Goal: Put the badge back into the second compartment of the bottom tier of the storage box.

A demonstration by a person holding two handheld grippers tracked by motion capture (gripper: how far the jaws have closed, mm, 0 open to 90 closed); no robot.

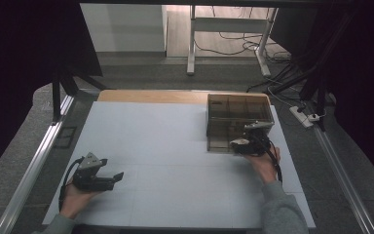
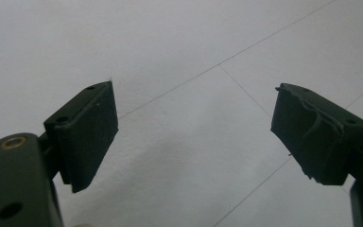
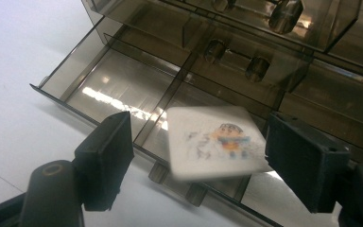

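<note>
A smoky see-through drawer box (image 1: 238,114) stands at the back right of the white table (image 1: 165,146). Its bottom drawer (image 3: 108,85) is pulled out toward me and has dividers inside. My right gripper (image 1: 236,144) is at the drawer's front. A white square tile (image 3: 215,142) with a small cartoon print hangs blurred between the jaws of the right gripper (image 3: 198,156), over the drawer. There is a clear gap on the tile's left side, so the pads do not press on it. My left gripper (image 1: 117,178) rests low at the front left, and the left gripper (image 2: 194,132) is open over bare table.
The upper drawers have round knobs (image 3: 257,68). Metal rails (image 1: 34,165) run along both sides of the table. Beyond its far wooden edge stand a white desk frame (image 1: 192,44) and floor cables. A power strip (image 1: 302,116) lies on the floor at the right.
</note>
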